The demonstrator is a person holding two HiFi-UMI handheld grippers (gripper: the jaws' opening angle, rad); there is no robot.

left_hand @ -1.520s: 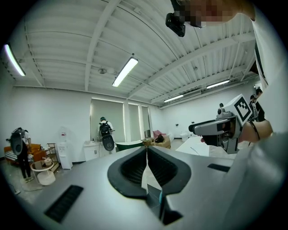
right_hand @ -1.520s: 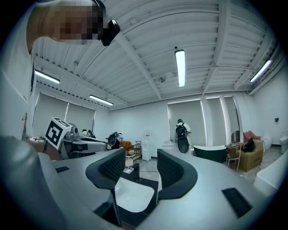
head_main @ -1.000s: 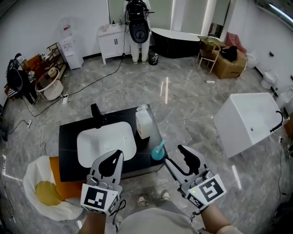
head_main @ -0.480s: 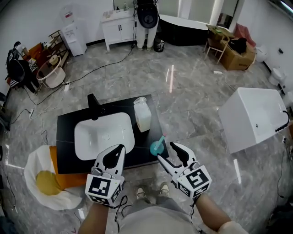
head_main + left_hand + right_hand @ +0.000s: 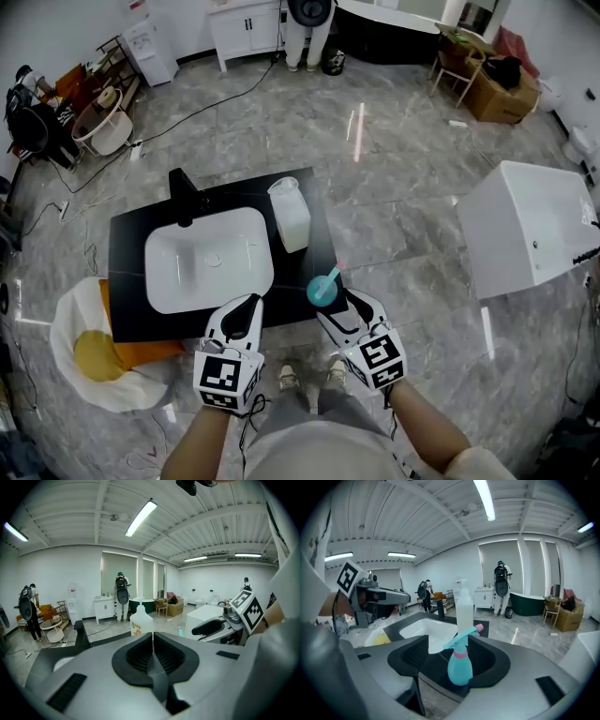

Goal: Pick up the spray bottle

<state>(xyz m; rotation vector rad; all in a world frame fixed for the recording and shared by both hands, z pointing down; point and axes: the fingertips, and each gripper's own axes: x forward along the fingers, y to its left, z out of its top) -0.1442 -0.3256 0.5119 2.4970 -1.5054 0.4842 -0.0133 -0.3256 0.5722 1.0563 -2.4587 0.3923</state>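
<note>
Right gripper [image 5: 345, 306] is holding its jaws spread wide on either side of the teal spray bottle [image 5: 322, 291], with its pads clear of it. That bottle is standing upright on the near right corner of a black counter [image 5: 127, 281], right of a white sink [image 5: 208, 258]. Left gripper [image 5: 247, 309], jaws pressed together and empty, is hovering over the counter's near edge. Farther back, a white jug [image 5: 290, 217] is standing beside the sink.

Head view looks steeply down; gripper views look low across the counter [image 5: 127, 281].
</note>
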